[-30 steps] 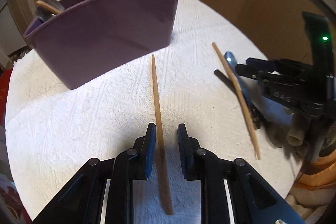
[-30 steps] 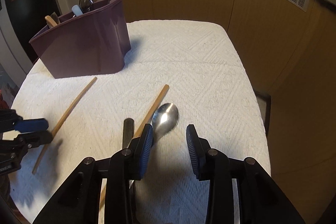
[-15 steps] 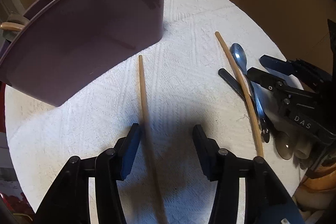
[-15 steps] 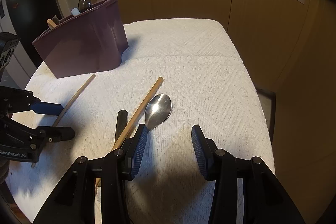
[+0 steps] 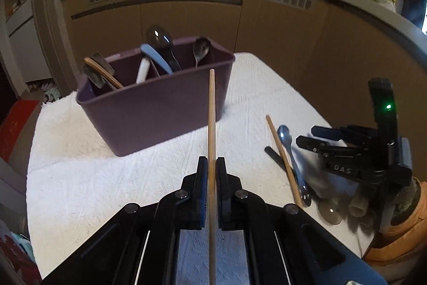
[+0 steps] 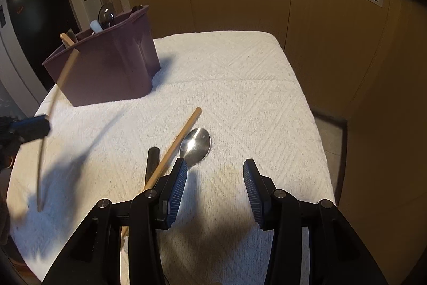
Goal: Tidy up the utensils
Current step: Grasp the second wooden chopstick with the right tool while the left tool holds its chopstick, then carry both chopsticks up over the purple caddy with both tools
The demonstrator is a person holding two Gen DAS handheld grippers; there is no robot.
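Note:
My left gripper (image 5: 212,162) holds a wooden chopstick (image 5: 212,111); its jaws are closing tight, both pads pressed on the stick, which is lifted off the cloth and points toward the purple utensil caddy (image 5: 160,108). In the right wrist view the held chopstick (image 6: 57,90) slants up at the far left. My right gripper (image 6: 213,170) hovers open over the cloth with nothing between its pads. Just past its left finger lie a second chopstick (image 6: 176,143), a metal spoon (image 6: 196,143) and a black-handled utensil (image 6: 152,162).
The caddy (image 6: 106,71) holds several spoons and wooden utensils. A white textured cloth (image 6: 240,87) covers the table, which drops off at the right and near edges. Wooden cabinets (image 6: 240,4) stand behind. A person's orange sleeve (image 5: 395,231) shows at the right.
My left gripper opened wide around the chopstick lying on the cloth, then shut on it and raised it, tilting up. The right gripper opened a little and stayed in place.

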